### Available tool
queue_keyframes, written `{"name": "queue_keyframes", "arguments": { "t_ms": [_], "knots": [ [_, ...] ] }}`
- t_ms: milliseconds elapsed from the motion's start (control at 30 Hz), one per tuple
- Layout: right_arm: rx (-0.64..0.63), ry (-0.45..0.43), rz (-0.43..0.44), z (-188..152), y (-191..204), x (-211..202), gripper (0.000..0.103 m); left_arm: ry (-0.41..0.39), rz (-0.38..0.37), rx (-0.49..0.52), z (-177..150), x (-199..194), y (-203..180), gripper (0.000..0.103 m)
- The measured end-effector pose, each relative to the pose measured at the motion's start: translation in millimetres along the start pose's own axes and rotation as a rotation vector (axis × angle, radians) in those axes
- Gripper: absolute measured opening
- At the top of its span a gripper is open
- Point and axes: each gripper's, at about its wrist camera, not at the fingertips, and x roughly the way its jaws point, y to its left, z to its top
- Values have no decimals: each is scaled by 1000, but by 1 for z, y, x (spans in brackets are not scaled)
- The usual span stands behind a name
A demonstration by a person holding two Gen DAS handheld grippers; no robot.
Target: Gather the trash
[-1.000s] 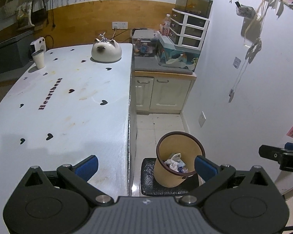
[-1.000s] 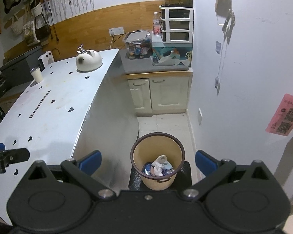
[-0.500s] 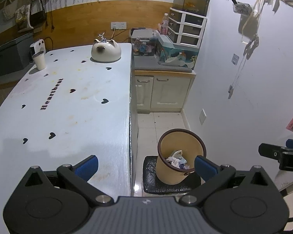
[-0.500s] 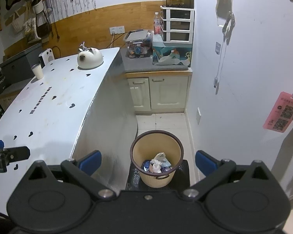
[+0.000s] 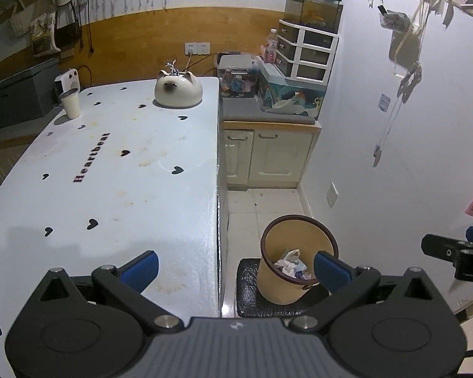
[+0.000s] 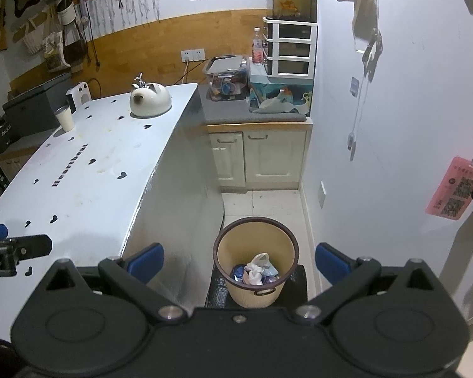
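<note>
Rising since 1s ago, both grippers empty; bin (image 6: 257,263) smaller, lower.

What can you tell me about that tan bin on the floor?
The bin is a round, tan, plastic-looking pail with a dark brown rim and a small handle slot low on its near side. It stands upright on a black mat on the tiled floor, beside the white table. Crumpled white and blue trash lies at its bottom, well below the rim.

Crumpled white and blue trash (image 6: 256,273) lies heaped at the bottom of a tan, dark-rimmed bin (image 6: 257,293), which stands upright on a black mat (image 5: 249,296) beside the table (image 5: 110,189)
</note>
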Motion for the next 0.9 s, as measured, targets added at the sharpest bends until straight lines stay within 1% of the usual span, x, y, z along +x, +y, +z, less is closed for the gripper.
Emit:
{"name": "queue_keyframes", "arguments": {
  "t_ms": [533,900],
  "knots": [
    [-2,-8,9,2,-1,-2,103,-8,7,1,0,-3,-1,103],
    [-4,-11,18,3,-4,-2,103,-14,18,5,-1,-6,-9,103]
  ]
}}
